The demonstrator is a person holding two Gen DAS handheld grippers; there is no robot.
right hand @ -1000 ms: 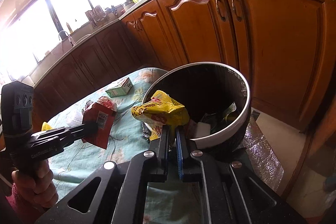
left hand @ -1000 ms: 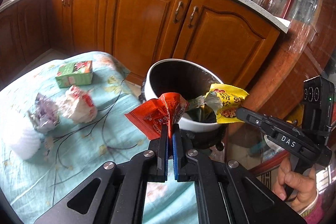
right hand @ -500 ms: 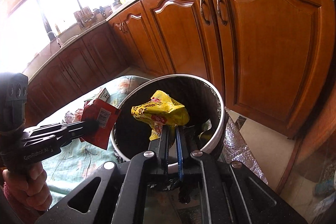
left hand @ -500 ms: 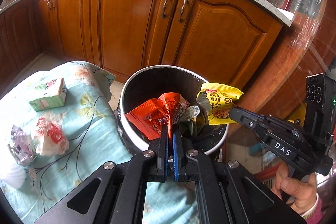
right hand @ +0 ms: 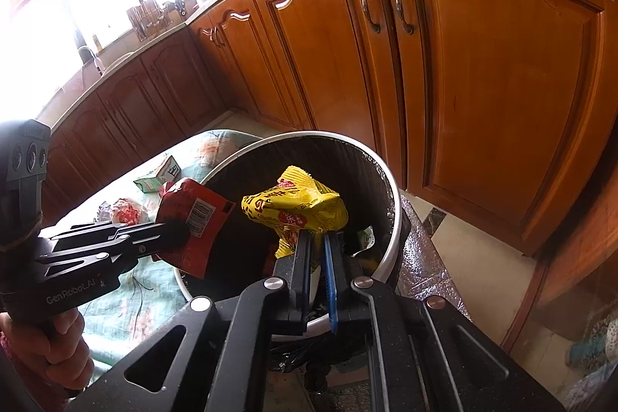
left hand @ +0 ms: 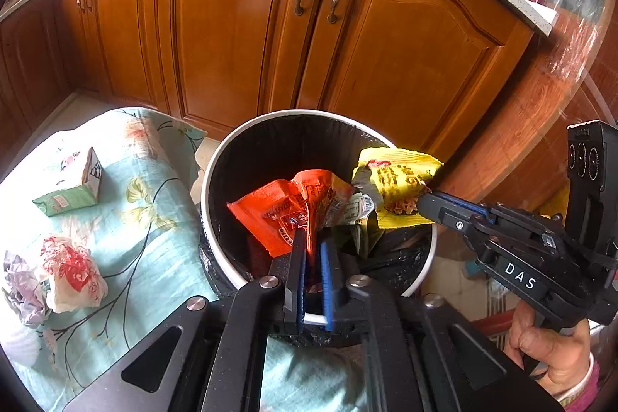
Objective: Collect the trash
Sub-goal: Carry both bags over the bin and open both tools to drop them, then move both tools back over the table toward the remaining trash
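1. Here, the left tongs [left hand: 313, 246] are clamped narrow on a red wrapper [left hand: 278, 207], which hangs over the open mouth of the trash bin [left hand: 270, 116].
2. The right tongs [right hand: 316, 238] pinch a yellow wrapper [right hand: 293, 203], which sits above the bin's rim at about 2 o'clock in the left wrist view.
3. On the floral cloth [left hand: 154, 219] of the tabletop, at 9 o'clock from the bin, lie a green carton [left hand: 69, 195], a crumpled red-and-white bag [left hand: 73, 269] and a crumpled purple paper [left hand: 21, 292], well apart from both tongs.
4. To release well, I judge each wrapper should be fully inside the rim before opening; the yellow one overhangs the edge and may slide outside.
5. Opening wide should let the light foil fall free rather than cling.
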